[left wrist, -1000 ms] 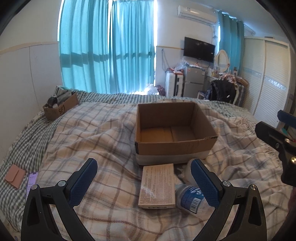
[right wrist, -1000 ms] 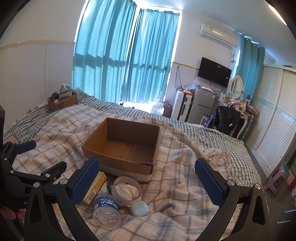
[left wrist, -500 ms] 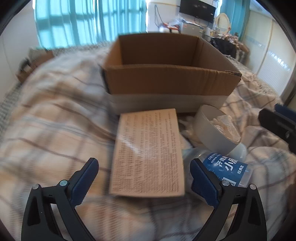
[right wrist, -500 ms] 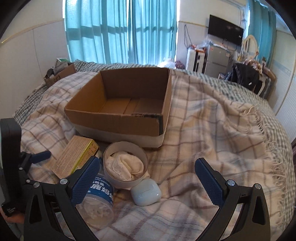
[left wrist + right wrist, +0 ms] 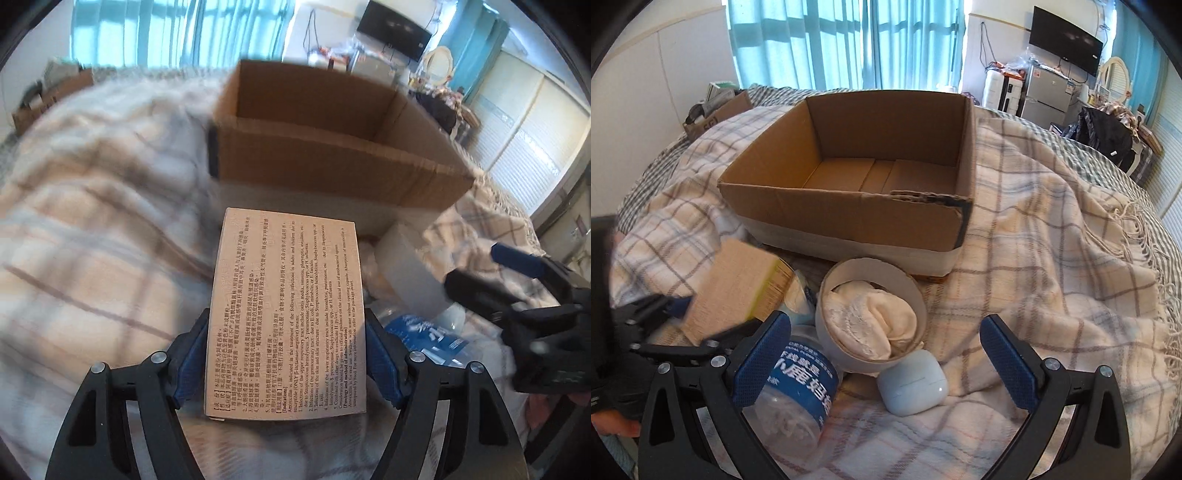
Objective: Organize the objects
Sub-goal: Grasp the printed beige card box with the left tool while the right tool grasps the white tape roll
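1. Medicine box: it sits flat between the blue pads of the left gripper, which is clamped on its two long edges near the end closest to the camera, printed face up; gripping across the narrow width suits the reach of the jaws
2. Straight ahead of the left gripper, just past the far end of the medicine box, stands the open cardboard box, its inside bare, judged to be where the things go
3. The right gripper hovers with its jaws wide apart and nothing between them
4. Just ahead of the right gripper on the plaid blanket lie a white earbud case between its fingers, a round white tub with cloth in it beyond that, and a blue-labelled jar on its side by the left finger; probably the next pick
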`<state>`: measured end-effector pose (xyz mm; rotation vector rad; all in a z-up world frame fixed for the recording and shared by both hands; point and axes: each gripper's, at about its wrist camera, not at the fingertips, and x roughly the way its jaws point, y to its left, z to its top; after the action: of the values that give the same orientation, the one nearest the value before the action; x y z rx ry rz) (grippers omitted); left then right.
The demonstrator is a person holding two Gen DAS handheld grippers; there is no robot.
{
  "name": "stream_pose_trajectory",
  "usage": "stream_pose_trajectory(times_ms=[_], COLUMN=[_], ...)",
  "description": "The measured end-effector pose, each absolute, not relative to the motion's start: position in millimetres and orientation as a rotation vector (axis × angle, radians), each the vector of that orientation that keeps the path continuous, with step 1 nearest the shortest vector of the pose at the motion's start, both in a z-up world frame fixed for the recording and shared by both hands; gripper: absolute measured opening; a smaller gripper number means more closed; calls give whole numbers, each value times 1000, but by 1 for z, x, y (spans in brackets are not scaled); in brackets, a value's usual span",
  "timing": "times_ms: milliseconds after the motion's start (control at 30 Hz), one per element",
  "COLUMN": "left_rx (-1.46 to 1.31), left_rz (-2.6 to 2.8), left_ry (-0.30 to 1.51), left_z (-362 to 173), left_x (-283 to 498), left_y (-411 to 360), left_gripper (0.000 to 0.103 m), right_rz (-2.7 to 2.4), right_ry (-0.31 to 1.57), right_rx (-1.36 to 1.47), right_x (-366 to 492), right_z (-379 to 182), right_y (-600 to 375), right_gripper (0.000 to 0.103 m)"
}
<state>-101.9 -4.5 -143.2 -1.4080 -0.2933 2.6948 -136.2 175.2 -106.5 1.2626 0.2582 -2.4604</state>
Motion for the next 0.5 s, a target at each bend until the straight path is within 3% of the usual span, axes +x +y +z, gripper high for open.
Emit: stream_pose_trajectory(times_ms=[233, 500], left_rx=[-1321, -1369], left_rz=[2825, 2774], left_ry=[-260, -303], left_z=[-116, -128], left_x=[-106, -108], left_y=[-31, -35], left_gripper=[77, 77], right_rz=[-2391, -2330], right_ry=[261, 215], right_rx=[1404, 1468], right_x=[-164, -174], right_z=[-128, -146], right_y=[162, 160], right_gripper=[103, 81])
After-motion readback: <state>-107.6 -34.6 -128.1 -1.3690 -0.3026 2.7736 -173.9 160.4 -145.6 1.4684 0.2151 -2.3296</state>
